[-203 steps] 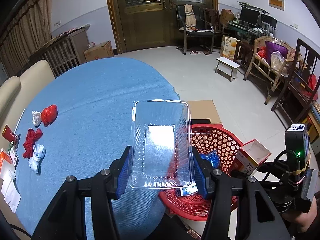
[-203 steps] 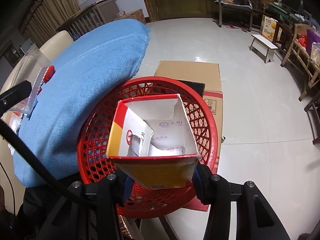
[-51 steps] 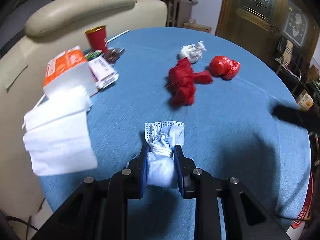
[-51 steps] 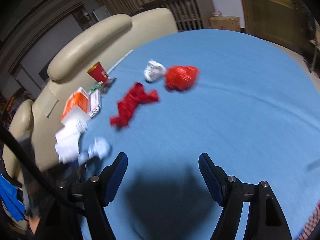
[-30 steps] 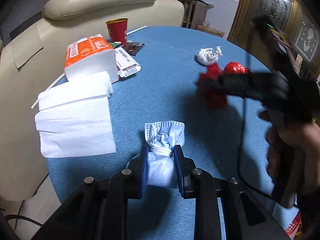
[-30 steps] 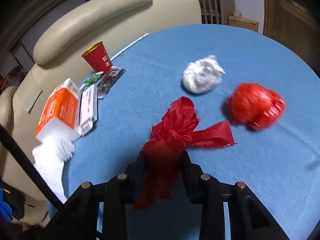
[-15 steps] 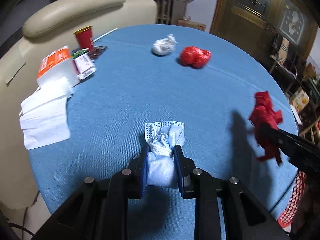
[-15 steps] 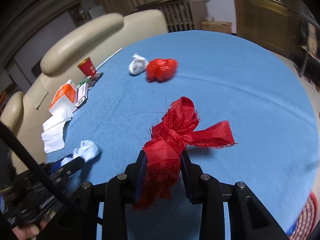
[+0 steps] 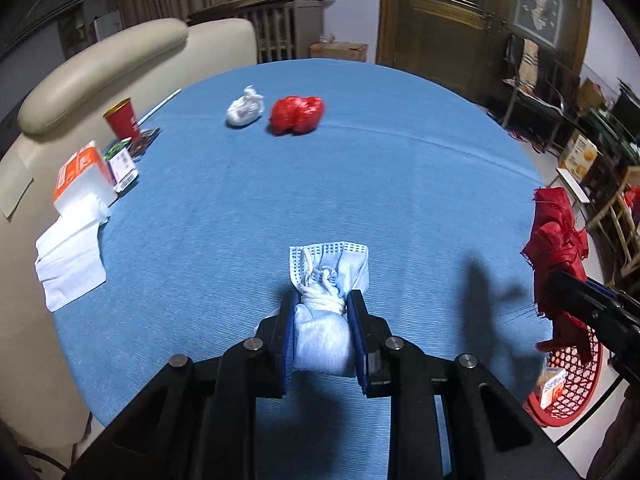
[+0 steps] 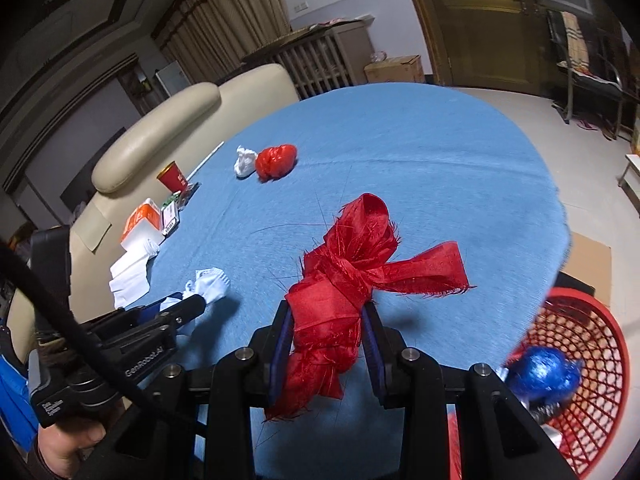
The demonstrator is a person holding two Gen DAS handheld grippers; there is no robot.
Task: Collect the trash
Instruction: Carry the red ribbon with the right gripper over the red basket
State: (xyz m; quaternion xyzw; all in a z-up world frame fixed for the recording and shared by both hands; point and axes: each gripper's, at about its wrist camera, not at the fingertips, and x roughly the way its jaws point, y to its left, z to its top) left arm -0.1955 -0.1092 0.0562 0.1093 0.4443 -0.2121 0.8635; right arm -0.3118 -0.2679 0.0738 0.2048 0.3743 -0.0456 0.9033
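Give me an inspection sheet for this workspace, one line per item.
Surface: blue tablecloth, round table.
Job's things: face mask in left tool; red ribbon in right tool; red basket beside the table, blue wad inside.
Clutter: white paper wad, red plastic wad, red cup, tissue pack, loose tissues.
Grippers: both shut on their loads.
Cables: black cable at left.
Surroundings: cream sofa, wooden door.

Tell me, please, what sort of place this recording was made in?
Most likely a home living room: a cream padded sofa beside the round blue-clothed table, a carved wooden door with glass panes, and long beige curtains.
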